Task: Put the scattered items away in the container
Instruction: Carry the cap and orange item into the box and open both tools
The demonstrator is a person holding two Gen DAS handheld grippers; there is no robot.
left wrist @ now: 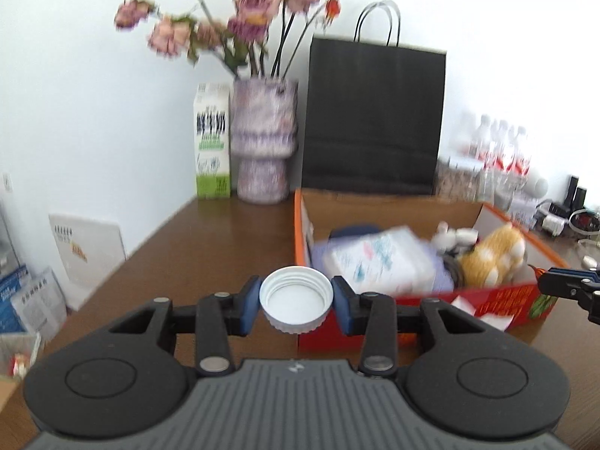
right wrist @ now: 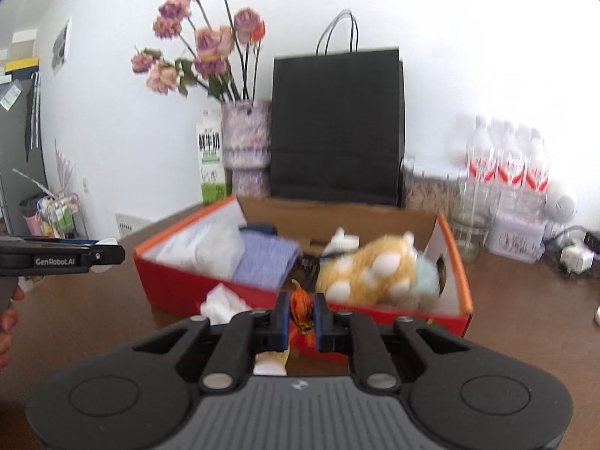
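Where the brown table [left wrist: 232, 232] meets the white wall, the things run so:
Box: the red-and-orange cardboard box [right wrist: 465, 292] lies open on the table, holding a white packet [right wrist: 202, 243], a purple cloth [right wrist: 268, 258] and a yellow plush toy [right wrist: 378, 273].
Bag: a black paper bag [left wrist: 375, 120] stands just behind the box, a flower vase [left wrist: 262, 142] and milk carton [left wrist: 212, 146] to its left.
Tissue: a crumpled white tissue [right wrist: 223, 305] lies on the table against the box's front.
Left gripper [left wrist: 295, 300]: clamped on a white ribbed cap [left wrist: 296, 298], open side up, near the box's left front corner.
Right gripper [right wrist: 302, 313]: pinching a small orange toy [right wrist: 301, 309] before the box's front wall.
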